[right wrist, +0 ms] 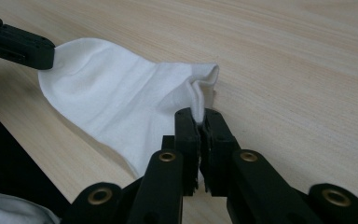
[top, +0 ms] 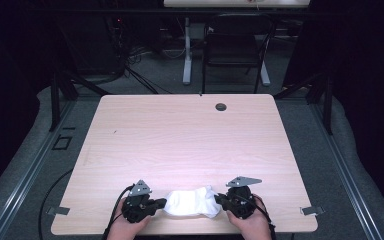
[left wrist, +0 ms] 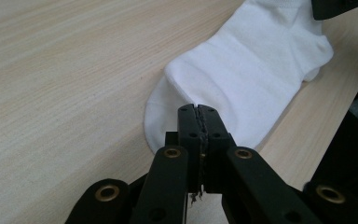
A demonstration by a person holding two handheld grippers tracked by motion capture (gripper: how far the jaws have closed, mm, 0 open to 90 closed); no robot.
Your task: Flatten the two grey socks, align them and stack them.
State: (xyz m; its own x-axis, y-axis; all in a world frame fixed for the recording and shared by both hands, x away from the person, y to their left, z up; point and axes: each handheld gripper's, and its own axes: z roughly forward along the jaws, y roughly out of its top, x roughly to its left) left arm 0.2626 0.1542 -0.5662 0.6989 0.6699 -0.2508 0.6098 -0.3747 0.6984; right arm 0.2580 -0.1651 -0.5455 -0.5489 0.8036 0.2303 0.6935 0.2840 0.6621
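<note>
1. White sock [top: 192,202] lies flat on the wooden table [top: 180,140], close to the near edge, between the two grippers
2. Left gripper [left wrist: 199,112]: jaws pressed together at the sock's left end; in the left gripper view the tips sit on the fabric edge, cloth seemingly pinched between them
3. Right gripper [right wrist: 197,116]: jaws clamped on a bunched fold at the sock's right end, cloth visibly pinched up between the pads in the right gripper view
4. Sock spans the gap between both grippers, slightly rumpled near the right one
5. Hands [top: 252,225] hold both grippers low over the table, near its front edge
</note>
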